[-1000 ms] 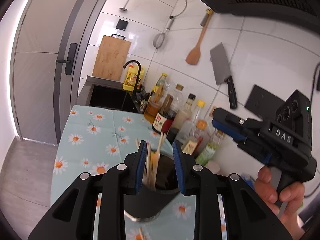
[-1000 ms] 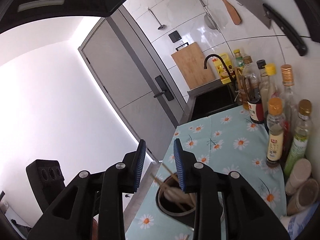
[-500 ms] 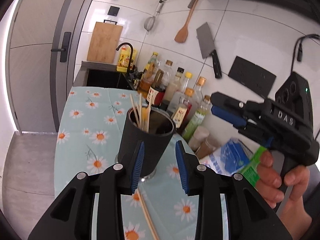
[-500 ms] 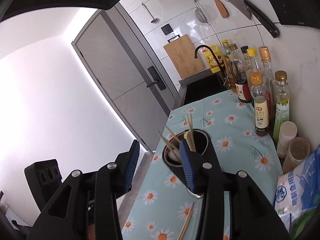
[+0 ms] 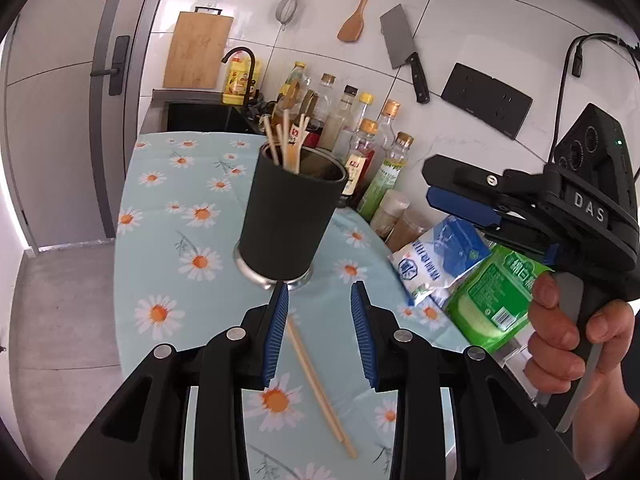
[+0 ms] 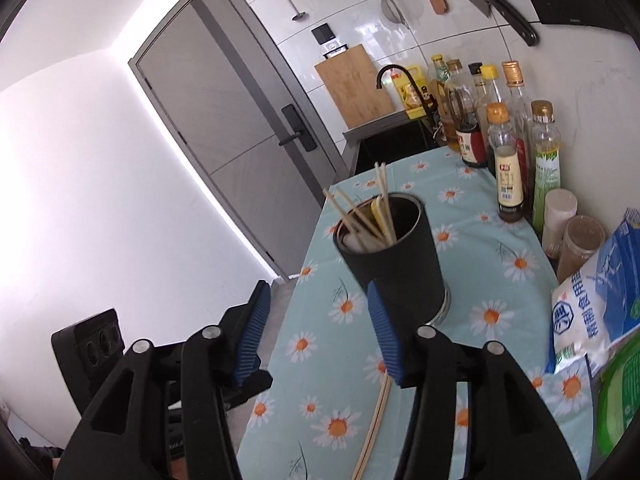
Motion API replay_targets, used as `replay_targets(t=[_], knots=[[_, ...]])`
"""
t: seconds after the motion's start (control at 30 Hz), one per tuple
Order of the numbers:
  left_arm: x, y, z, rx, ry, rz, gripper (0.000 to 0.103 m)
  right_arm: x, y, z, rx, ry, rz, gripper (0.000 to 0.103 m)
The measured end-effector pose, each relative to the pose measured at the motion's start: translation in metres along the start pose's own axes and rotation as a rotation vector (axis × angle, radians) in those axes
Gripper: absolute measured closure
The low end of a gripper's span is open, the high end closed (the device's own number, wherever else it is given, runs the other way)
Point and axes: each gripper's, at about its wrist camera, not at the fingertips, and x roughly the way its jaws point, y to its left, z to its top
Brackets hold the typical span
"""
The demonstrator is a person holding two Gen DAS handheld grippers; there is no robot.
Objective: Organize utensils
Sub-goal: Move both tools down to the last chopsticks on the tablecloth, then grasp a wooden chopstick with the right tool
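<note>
A black utensil cup (image 5: 289, 216) with a steel base stands upright on the daisy tablecloth (image 5: 168, 216) and holds several wooden chopsticks (image 5: 285, 142); it also shows in the right wrist view (image 6: 394, 258). A loose pair of chopsticks (image 5: 320, 384) lies flat on the cloth in front of the cup, also seen in the right wrist view (image 6: 374, 424). My left gripper (image 5: 319, 334) is open and empty, hovering above the loose chopsticks, short of the cup. My right gripper (image 6: 320, 340) is open and empty, above the table's near left edge; it appears at the right of the left wrist view (image 5: 472, 196).
Sauce and oil bottles (image 5: 360, 148) line the tiled wall behind the cup. A blue-white bag (image 5: 440, 256) and a green packet (image 5: 492, 296) lie to the right. A sink with black tap (image 5: 240, 64) is at the far end. The table's left edge drops to the floor.
Both grippers have pulled back and up from the cup, which now stands free on the cloth. The right gripper's jaws have opened wider. The loose chopsticks have come into view.
</note>
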Motion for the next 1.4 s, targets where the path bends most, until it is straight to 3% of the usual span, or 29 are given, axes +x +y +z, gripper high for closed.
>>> replay_targets(t=[0.13,0.3,0.57,0.63,0.73,0.87,1.0,1.13,1.4], knots=[[-0.003,0.009,-0.014,-0.025,0.014,0.0,0.072,0.007,-0.002,-0.011,0.011,0.053,-0.028,0.051],[-0.004,0.016,-0.035,-0.069,0.058,0.012,0.072,0.027,-0.02,-0.025,0.087,0.183,-0.061,0.051],[0.006,0.017,-0.069,-0.11,0.157,0.026,0.072,0.082,-0.059,-0.058,0.279,0.511,-0.107,0.051],[0.007,0.02,-0.075,-0.132,0.167,0.024,0.072,0.096,-0.068,-0.071,0.34,0.623,-0.143,0.051],[0.009,0.024,-0.08,-0.156,0.179,0.018,0.072,0.113,-0.073,-0.086,0.387,0.722,-0.145,0.052],[0.011,0.029,-0.085,-0.182,0.188,0.02,0.072,0.123,-0.074,-0.092,0.393,0.752,-0.186,0.053],[0.009,0.038,-0.091,-0.223,0.196,0.023,0.072,0.138,-0.073,-0.093,0.37,0.783,-0.235,0.07],[0.006,0.049,-0.097,-0.263,0.189,0.015,0.072,0.157,-0.07,-0.092,0.314,0.802,-0.245,0.073],[0.004,0.067,-0.096,-0.326,0.172,0.008,0.072,0.178,-0.062,-0.094,0.196,0.83,-0.313,0.089]])
